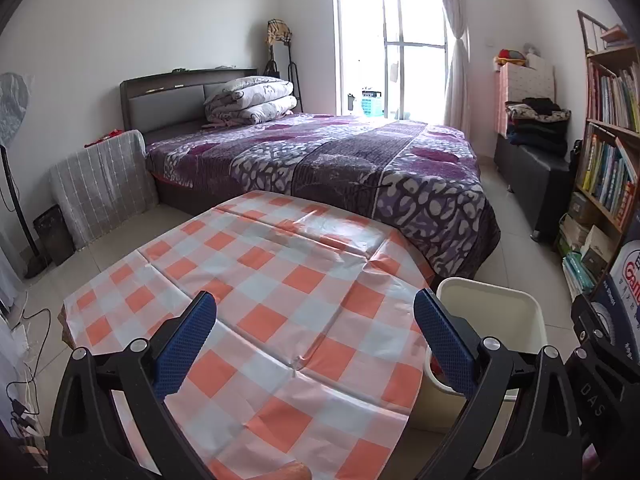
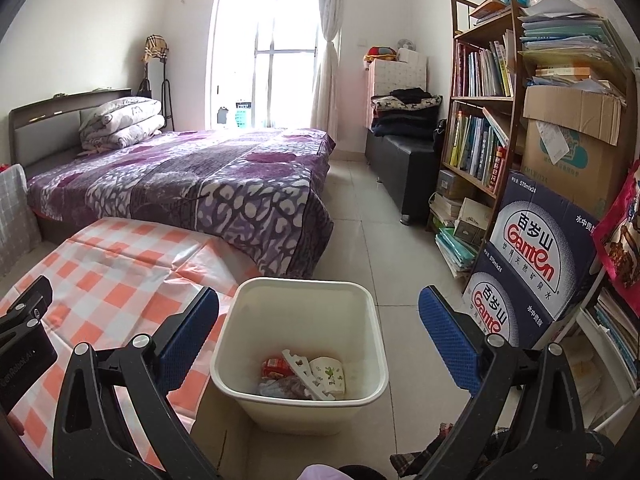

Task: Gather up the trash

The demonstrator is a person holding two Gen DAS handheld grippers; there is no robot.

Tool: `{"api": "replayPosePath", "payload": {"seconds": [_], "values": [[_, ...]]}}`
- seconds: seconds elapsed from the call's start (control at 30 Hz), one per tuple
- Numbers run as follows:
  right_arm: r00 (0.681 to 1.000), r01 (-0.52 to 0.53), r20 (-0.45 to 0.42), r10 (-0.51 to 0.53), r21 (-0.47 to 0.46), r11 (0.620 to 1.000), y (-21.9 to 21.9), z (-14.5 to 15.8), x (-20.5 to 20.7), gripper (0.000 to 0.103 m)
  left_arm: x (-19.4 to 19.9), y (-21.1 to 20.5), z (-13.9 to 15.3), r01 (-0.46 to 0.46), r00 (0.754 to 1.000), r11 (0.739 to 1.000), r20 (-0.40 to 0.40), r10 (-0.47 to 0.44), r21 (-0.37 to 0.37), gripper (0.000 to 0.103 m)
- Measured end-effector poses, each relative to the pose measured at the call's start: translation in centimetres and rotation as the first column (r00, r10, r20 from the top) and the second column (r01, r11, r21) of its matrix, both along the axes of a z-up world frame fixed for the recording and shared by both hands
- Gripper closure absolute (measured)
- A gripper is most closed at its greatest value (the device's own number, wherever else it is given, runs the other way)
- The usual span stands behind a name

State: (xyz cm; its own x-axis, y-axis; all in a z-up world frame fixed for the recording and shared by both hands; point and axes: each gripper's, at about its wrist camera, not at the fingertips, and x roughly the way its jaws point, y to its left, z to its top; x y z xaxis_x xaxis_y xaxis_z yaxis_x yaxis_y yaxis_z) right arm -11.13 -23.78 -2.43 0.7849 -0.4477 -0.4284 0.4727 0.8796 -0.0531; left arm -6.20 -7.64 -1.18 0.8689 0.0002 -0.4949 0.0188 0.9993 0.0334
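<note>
Between right fingers: bin holding trash, perhaps untouched.

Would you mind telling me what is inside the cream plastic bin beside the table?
The cream plastic bin holds a floral paper cup, a white notched plastic strip, a red wrapper and clear crumpled plastic; anything underneath is hidden.
</note>
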Motion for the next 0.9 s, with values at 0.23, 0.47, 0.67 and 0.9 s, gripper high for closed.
{"api": "replayPosePath", "payload": {"seconds": [0.23, 0.47, 0.67, 0.9], "values": [[1.000, -0.003, -0.002, 0.003, 0.001, 1.000, 0.13, -0.07, 0.00, 0.007, 0.07, -0.09, -0.36, -0.001, 1.000, 1.000, -0.018, 0.001, -0.008, 0.007], [1.000, -0.004, -0.003, 0.004, -0.001, 1.000, 0.21, -0.06, 0.05, 0.007, 0.10, -0.08, -0.37, -0.002, 1.000, 1.000, -0.019, 0.002, -0.007, 0.007], [1.000, -0.005, -0.003, 0.005, 0.001, 1.000, 0.15, -0.09, 0.06, 0.007, 0.14, -0.08, -0.50, 0.003, 1.000, 1.000, -0.025, -0.003, -0.002, 0.007], [1.000, -0.005, -0.003, 0.005, 0.004, 1.000, 0.08, -0.09, 0.08, 0.007, 0.12, -0.16, -0.54, 0.004, 1.000, 1.000, -0.026, -0.004, 0.002, 0.007]]}}
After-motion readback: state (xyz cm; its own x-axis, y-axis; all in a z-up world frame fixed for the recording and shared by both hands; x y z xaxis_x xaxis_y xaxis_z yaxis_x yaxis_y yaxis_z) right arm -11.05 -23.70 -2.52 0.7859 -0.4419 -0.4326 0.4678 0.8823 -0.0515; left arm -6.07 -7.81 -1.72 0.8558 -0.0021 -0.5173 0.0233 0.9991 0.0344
